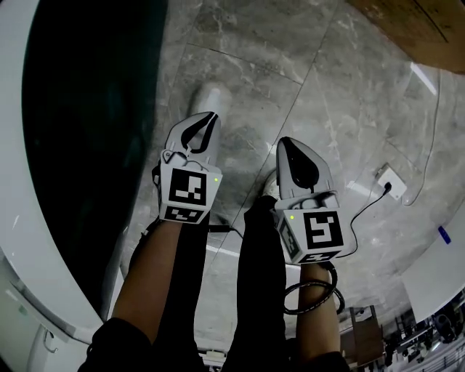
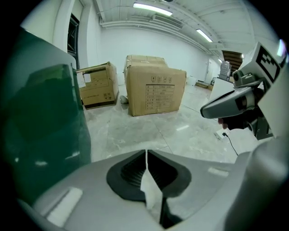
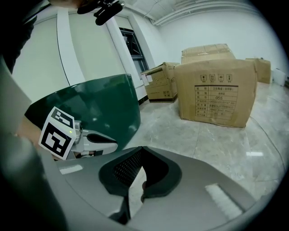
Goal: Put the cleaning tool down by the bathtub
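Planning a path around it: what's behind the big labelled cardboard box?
Another cardboard box rises behind the labelled box; only its top shows. Its lower part and anything beyond are covered.

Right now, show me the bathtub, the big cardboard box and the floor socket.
bathtub (image 3: 97, 106), right gripper view, its green side.
cardboard box (image 2: 156, 90), left gripper view, labelled front face.
floor socket (image 1: 391, 182), head view, white casing.

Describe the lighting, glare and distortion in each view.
Head view: dim, the bathtub interior nearly black, glare streaks on the floor. Left gripper view: bright ceiling lights, fisheye-bent edges, dark corners. Right gripper view: same fisheye curve; cardboard box looks sharp.
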{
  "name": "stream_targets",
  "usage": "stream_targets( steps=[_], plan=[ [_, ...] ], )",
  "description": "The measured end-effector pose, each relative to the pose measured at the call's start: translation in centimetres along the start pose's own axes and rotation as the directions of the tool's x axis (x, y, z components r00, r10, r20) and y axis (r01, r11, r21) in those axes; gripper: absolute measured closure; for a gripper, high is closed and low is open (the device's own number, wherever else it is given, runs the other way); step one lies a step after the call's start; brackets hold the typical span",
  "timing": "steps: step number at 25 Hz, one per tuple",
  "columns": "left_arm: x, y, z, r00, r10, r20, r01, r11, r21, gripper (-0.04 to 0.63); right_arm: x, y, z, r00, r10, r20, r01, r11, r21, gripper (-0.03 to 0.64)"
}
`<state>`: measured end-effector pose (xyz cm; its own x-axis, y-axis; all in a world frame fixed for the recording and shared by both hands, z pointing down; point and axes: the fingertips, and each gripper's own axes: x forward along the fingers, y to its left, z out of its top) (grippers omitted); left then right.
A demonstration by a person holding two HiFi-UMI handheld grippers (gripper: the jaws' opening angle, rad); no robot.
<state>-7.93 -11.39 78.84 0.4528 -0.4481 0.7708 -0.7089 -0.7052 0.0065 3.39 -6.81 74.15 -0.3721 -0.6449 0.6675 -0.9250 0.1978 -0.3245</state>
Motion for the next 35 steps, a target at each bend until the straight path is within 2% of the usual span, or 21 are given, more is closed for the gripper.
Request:
stream_targets(
  steps=[9, 14, 17, 22, 25, 28, 35],
  plan=[
    [-6.1, -0.6, 4.0, 0.999, 0.003, 0.049, -0.003, 1.0, 0.001, 0.593, -4.4, 3.4, 5.0, 0.998, -0.013, 0.061, 0.014, 1.0, -0.019, 0.597],
    [-8.9, -0.3, 7.9, 0.997, 0.017, 0.082, -0.014, 0.999, -0.034, 0.595, -6.5, 4.6, 9.5, 0.992, -0.003, 0.125, 0.007, 0.999, -0.036, 0.597],
    [-9.9, -0.2, 10.4, 0.995, 0.015, 0.1, -0.012, 1.0, -0.026, 0.595, -7.4, 4.8, 11.3, 0.992, 0.002, 0.129, 0.001, 1.0, -0.027, 0.594],
    [-12.6, 0.1, 13.3, 0.988, 0.028, 0.153, -0.028, 1.0, -0.003, 0.595, -8.5, 6.5, 14.3, 0.982, 0.02, 0.187, -0.008, 0.998, -0.064, 0.594],
    [-14.3, 0.6, 14.5, 0.984, 0.046, 0.169, -0.045, 0.999, -0.012, 0.595, -9.7, 7.4, 16.1, 0.976, 0.024, 0.218, -0.006, 0.997, -0.081, 0.594],
    [-15.7, 1.0, 15.8, 0.981, 0.062, 0.182, -0.06, 0.998, -0.017, 0.595, -10.8, 7.6, 17.3, 0.978, 0.015, 0.209, 0.005, 0.996, -0.094, 0.594],
    [-19.5, 1.2, 19.5, 0.972, 0.088, 0.217, -0.084, 0.996, -0.028, 0.595, -13.5, 9.5, 22.0, 0.958, 0.029, 0.286, -0.003, 0.996, -0.093, 0.594]
  ],
)
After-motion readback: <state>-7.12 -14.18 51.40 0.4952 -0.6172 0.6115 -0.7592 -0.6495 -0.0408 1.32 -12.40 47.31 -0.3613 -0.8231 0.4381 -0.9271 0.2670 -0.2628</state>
